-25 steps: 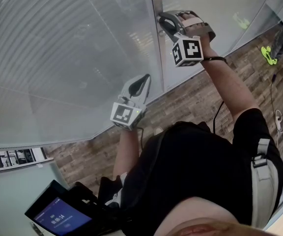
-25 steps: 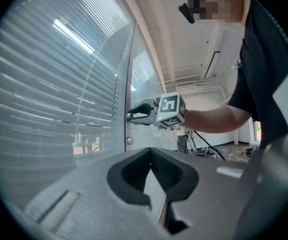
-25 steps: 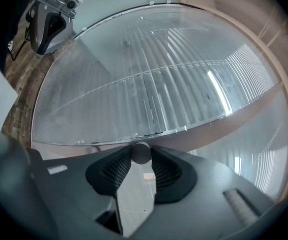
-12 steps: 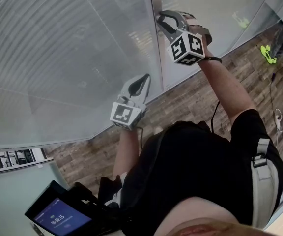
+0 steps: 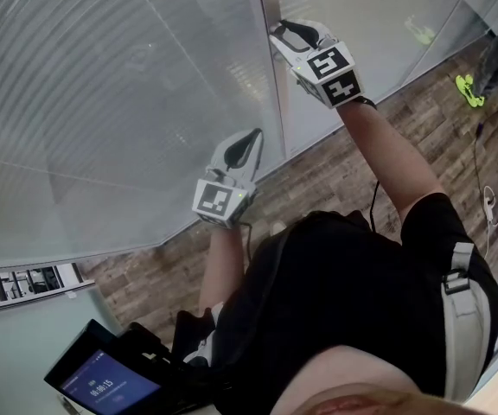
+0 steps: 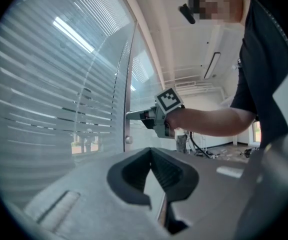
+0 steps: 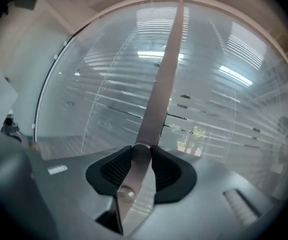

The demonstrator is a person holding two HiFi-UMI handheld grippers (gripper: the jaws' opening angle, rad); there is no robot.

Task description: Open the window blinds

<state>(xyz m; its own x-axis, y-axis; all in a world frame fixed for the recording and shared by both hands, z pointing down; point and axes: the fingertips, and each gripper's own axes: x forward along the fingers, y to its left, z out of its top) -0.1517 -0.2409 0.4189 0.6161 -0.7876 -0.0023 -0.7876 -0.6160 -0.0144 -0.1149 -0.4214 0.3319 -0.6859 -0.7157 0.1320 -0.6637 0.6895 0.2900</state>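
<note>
Frame knob (image 7: 140, 153) gripped in right gripper (image 5: 277, 35) jaws, upper centre; best twisted steadily, squarely; left gripper (image 5: 255, 135) jaws closed, empty

Wood-plank floor (image 5: 318, 175) carries a yellow-green item (image 5: 466, 86) and loose cables (image 5: 491, 204).

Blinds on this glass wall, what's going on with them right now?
A person stands at the glass with a gripper in each hand. The right gripper is clamped on a small knob on the frame post between the panes, probably the blind control. The left gripper waits lower down, shut and empty. The blinds look partly tilted, with some outside light showing through.
</note>
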